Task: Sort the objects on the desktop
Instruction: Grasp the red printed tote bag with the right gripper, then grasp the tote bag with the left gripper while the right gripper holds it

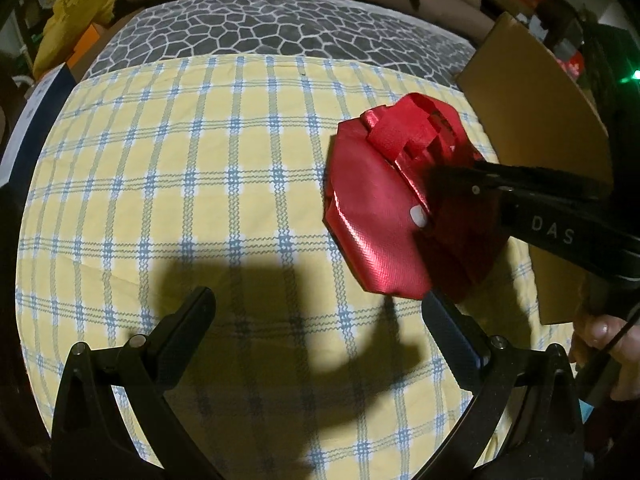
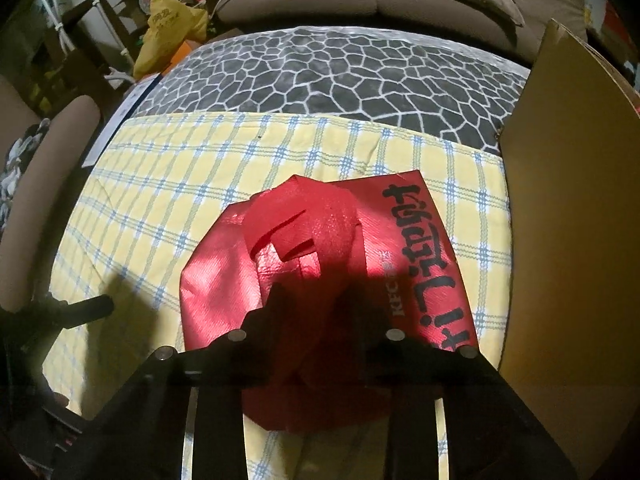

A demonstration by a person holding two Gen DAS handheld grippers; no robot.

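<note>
One red shopping bag point(image 2: 320, 276) is lying on the yellow checked cloth point(image 1: 180, 168) beside the cardboard box point(image 2: 572, 208): I am clamping it in my right gripper point(image 2: 316, 320), left gripper point(image 1: 316, 320) spread wide, holding nothing.

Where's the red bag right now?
The crumpled red woven bag lies on the yellow plaid cloth, right side in the left wrist view, beside the brown cardboard panel; the right gripper is shut on its fabric.

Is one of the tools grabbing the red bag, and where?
Yes. The right tool is shut on the red bag, pinching the folded fabric just below its handle straps. The left tool is open and holds nothing.
</note>
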